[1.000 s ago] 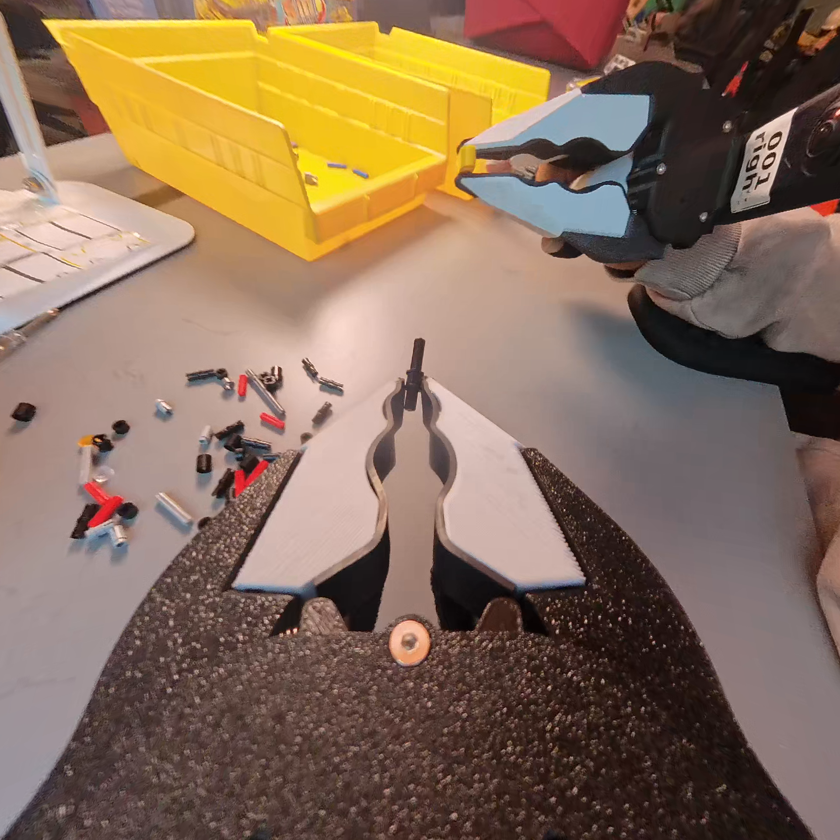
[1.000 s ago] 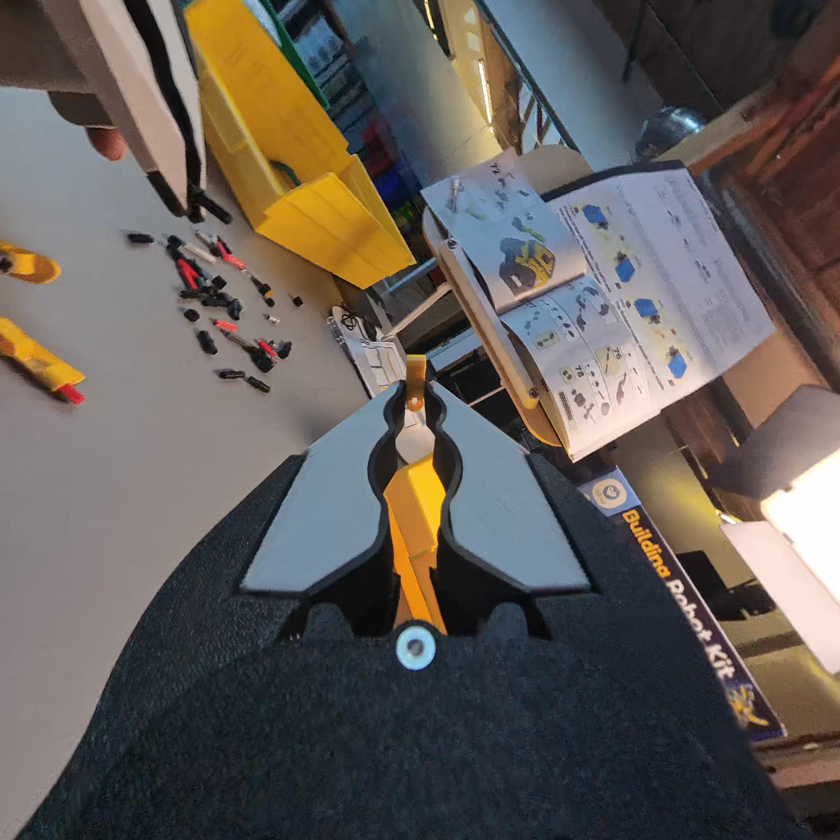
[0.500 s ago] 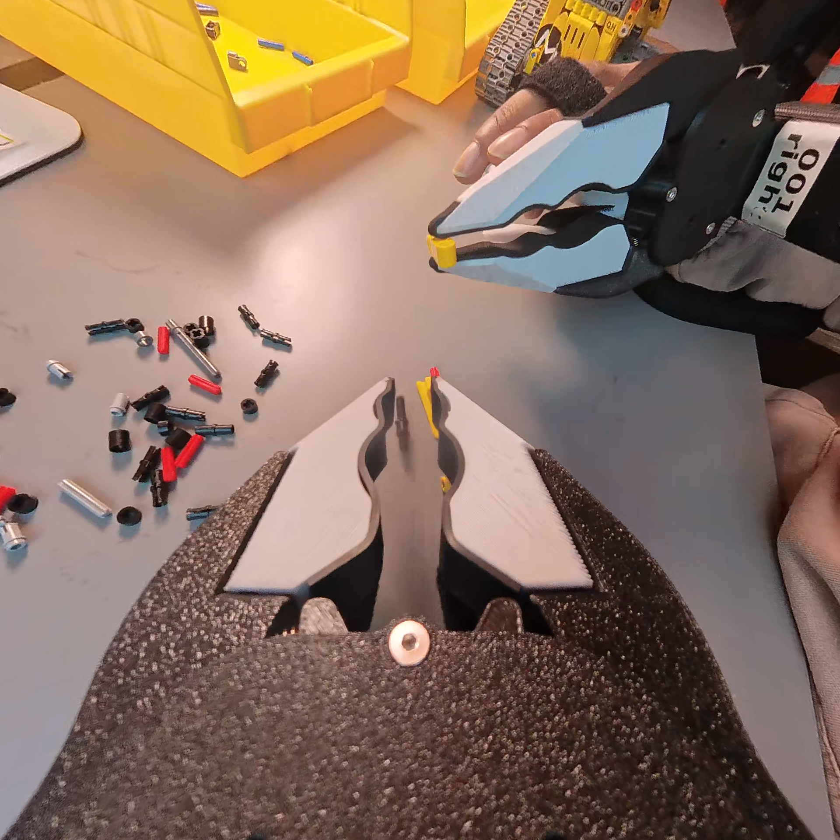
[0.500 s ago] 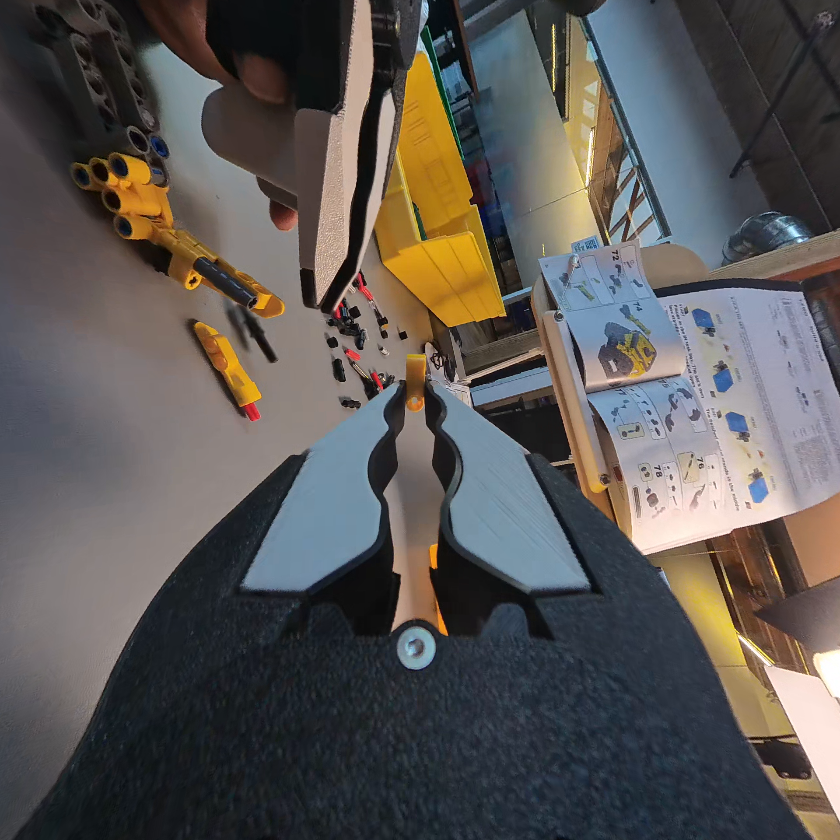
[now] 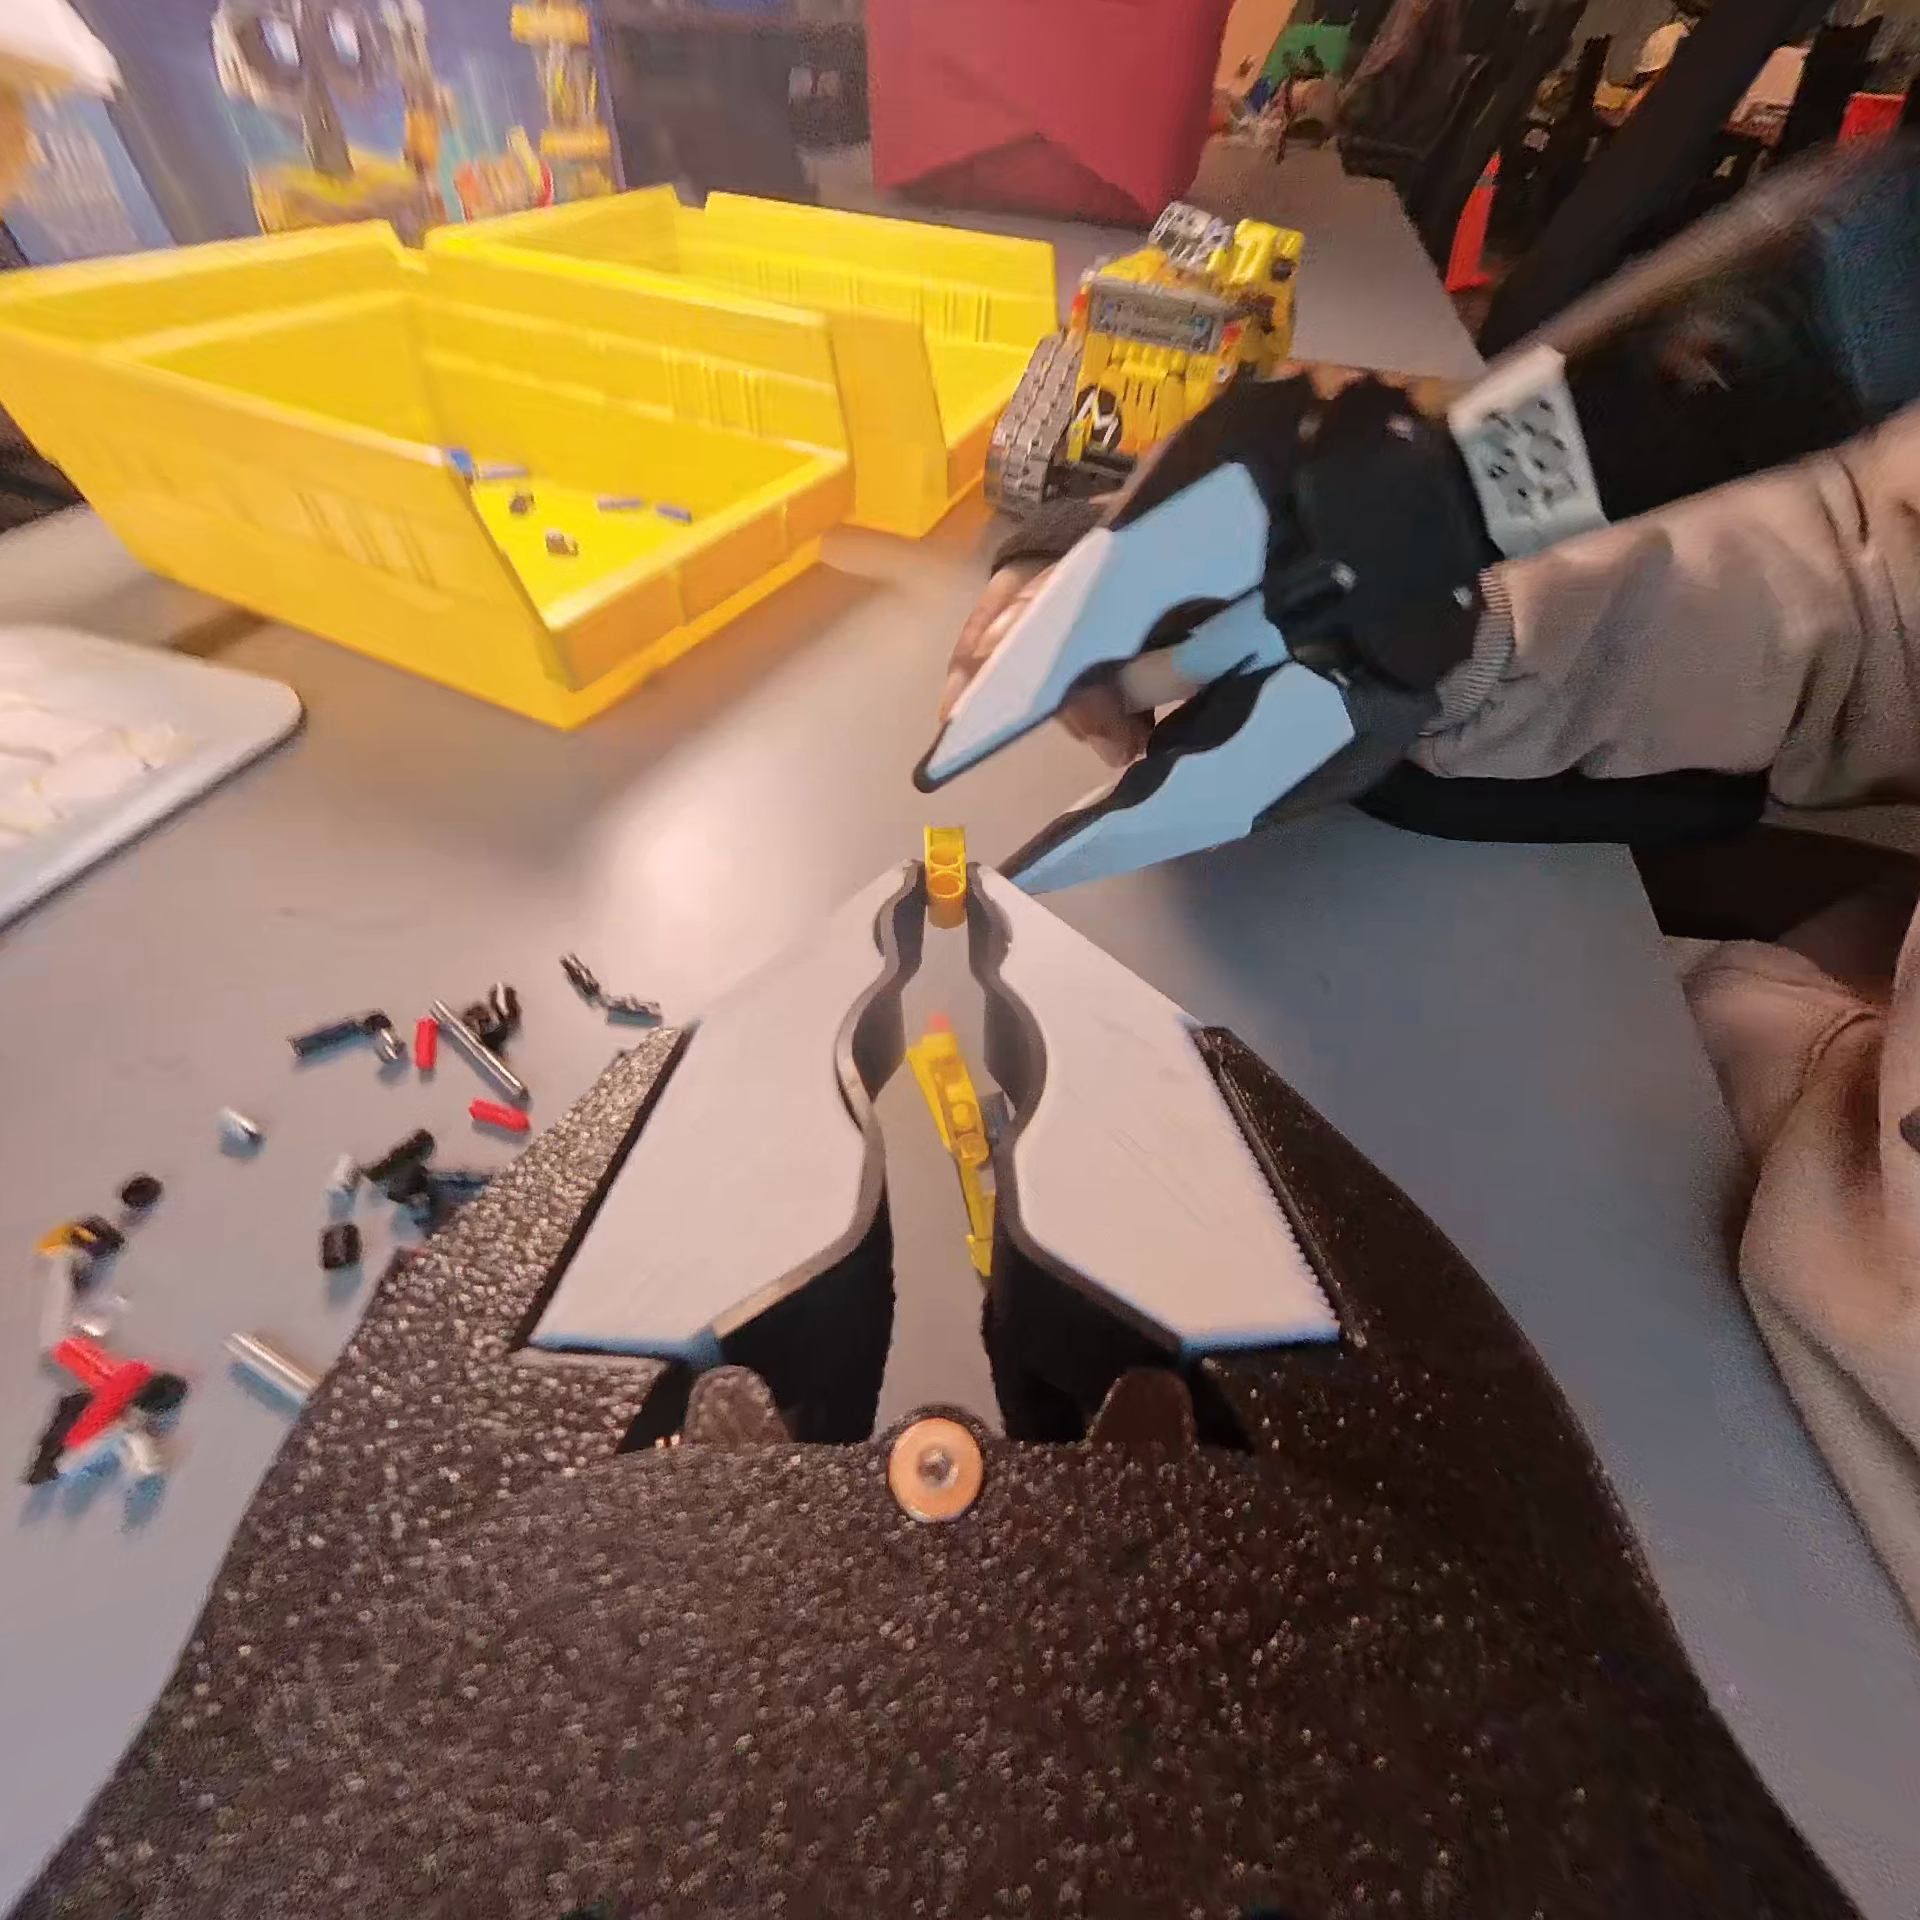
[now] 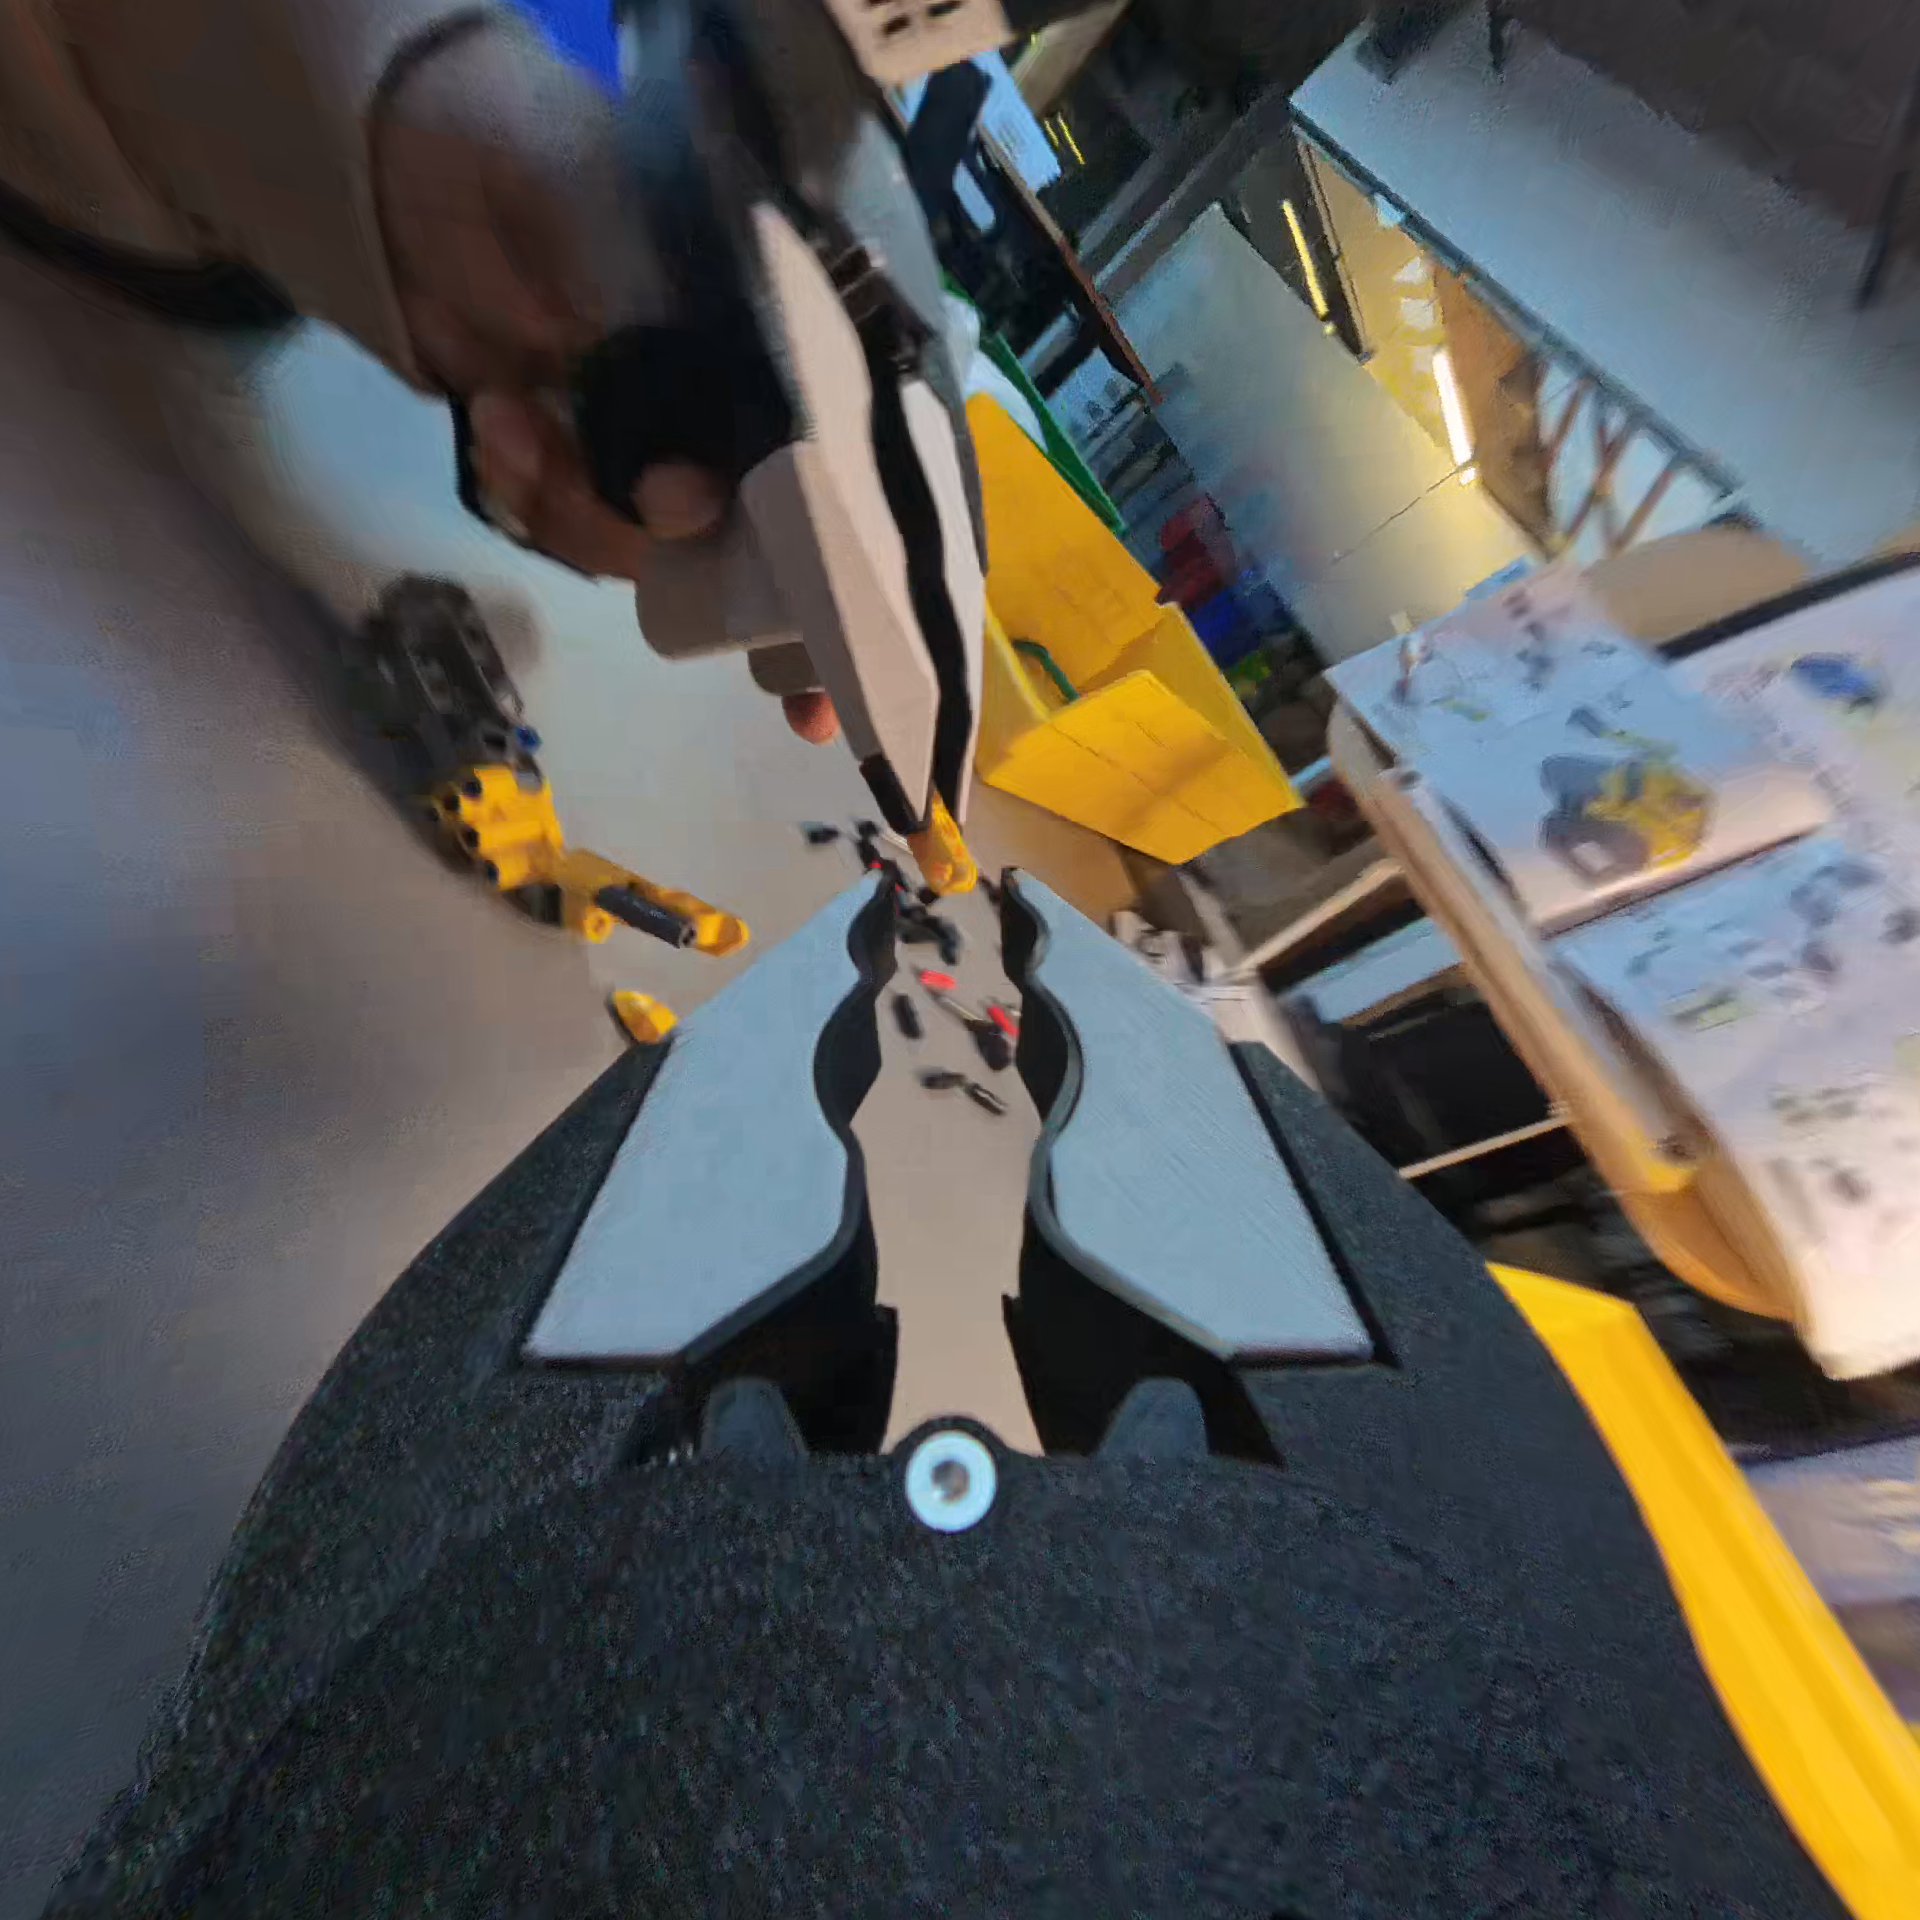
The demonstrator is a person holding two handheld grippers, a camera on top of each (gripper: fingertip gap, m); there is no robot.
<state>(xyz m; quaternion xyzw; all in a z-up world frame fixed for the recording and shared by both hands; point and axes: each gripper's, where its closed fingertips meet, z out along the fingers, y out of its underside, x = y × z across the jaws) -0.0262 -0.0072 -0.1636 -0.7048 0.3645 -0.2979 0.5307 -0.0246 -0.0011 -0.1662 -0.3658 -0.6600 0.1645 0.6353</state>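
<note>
Left gripper (image 5: 945, 883) pinched closed; right gripper (image 5: 971, 831) spread wide, just beside it.

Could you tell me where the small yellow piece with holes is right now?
In the left wrist view, the small yellow piece is pinched at the tips of the left gripper, just below the open right gripper.

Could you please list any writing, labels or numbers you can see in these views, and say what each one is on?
I do not copy out writing; these things bear it:
White tag on the right gripper: blurred.
Colourful box behind the yellow bins: blurred.
Plate on the toy bulldozer: too small.
Open instruction booklet: blurred.
</note>
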